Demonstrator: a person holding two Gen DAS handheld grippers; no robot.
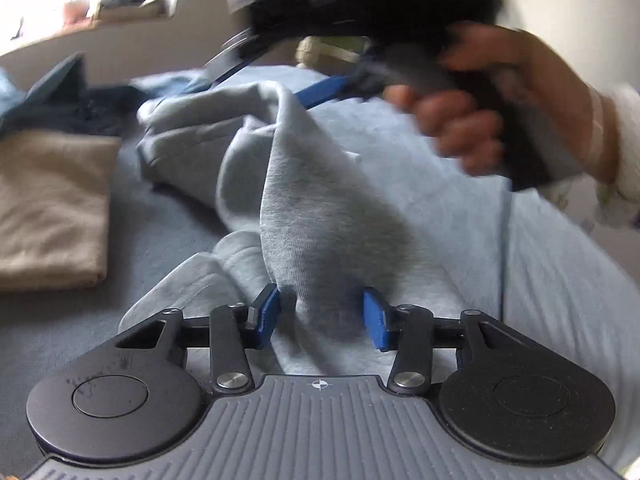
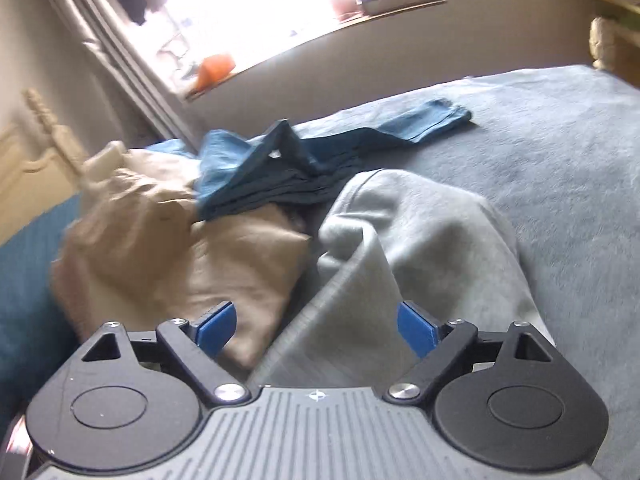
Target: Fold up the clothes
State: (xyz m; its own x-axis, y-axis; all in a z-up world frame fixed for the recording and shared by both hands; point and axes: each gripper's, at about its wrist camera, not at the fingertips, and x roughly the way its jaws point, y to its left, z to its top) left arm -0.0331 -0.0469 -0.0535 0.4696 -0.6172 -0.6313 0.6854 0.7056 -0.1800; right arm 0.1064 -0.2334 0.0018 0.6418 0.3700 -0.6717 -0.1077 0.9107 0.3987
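My left gripper [image 1: 322,318]: jaws part-way apart, a raised fold of the grey sweatshirt [image 1: 320,208] bunched between the pads; whether they pinch it I cannot tell. My right gripper [image 2: 316,330]: jaws wide apart, sweatshirt lying below, not held. Grey fleece, rumpled, on the blue blanket [image 2: 560,152]. Beyond: folded tan garment [image 2: 224,264], dark blue clothes [image 2: 304,160] heaped. Far: bright window [image 2: 280,8], pale curtain [image 2: 120,60].

My left gripper [image 1: 322,318] tilts downward, blue pads parted around a fold of cloth; my right gripper [image 2: 316,330] gapes wide, gripped by my right hand [image 1: 500,108].
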